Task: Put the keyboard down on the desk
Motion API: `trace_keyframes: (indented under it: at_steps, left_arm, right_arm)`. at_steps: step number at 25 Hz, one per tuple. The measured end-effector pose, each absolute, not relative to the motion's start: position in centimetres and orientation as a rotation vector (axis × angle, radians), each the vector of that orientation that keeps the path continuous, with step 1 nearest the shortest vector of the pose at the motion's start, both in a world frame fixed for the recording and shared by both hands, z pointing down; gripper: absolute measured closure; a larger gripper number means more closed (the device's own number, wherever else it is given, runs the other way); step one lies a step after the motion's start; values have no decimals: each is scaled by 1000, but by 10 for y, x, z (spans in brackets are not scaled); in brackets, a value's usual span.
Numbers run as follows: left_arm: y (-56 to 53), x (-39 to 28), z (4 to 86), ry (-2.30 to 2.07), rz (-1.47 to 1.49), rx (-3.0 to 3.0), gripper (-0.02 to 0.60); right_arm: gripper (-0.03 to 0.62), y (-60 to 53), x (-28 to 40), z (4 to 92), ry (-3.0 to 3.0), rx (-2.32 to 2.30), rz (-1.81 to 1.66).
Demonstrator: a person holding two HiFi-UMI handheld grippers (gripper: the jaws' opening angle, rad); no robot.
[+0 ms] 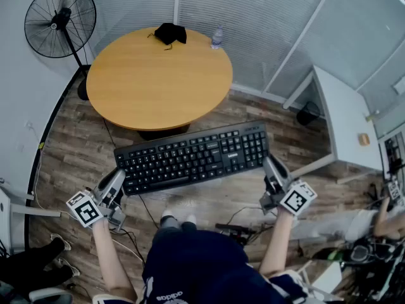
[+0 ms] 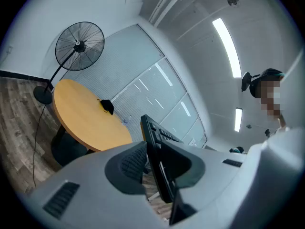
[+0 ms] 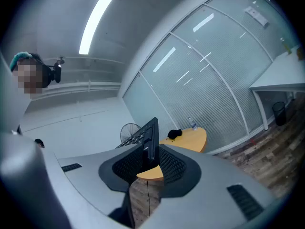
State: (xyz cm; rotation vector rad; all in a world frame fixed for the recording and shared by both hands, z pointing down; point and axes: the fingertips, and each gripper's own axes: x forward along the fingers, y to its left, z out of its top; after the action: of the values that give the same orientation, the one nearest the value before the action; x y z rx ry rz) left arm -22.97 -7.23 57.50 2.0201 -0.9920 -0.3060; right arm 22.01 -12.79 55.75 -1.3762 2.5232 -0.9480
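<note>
A black keyboard (image 1: 193, 157) hangs level in the air above the wooden floor, just short of the round wooden table (image 1: 158, 81). My left gripper (image 1: 119, 177) is shut on its left end and my right gripper (image 1: 271, 164) on its right end. In the left gripper view the keyboard (image 2: 153, 142) runs edge-on between the grey pads (image 2: 131, 163). The right gripper view shows the other end of the keyboard (image 3: 150, 142) pinched between the jaws, with the table (image 3: 190, 138) beyond.
On the far side of the table lie a black bundle (image 1: 170, 33) and a small water bottle (image 1: 217, 38). A standing fan (image 1: 60, 19) is at the left. A white desk (image 1: 345, 119) and a dark bin (image 1: 308, 113) stand at the right. Cables (image 1: 237, 230) lie by the person's feet.
</note>
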Motion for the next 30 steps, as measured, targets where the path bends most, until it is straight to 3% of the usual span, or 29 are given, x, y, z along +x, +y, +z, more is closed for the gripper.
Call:
trace_keyframes:
  at_steps: [30]
  left_arm:
    - [-70, -230, 576, -1016, -281, 2001, 488]
  right_arm:
    - [503, -125, 221, 559, 2554, -1428, -941]
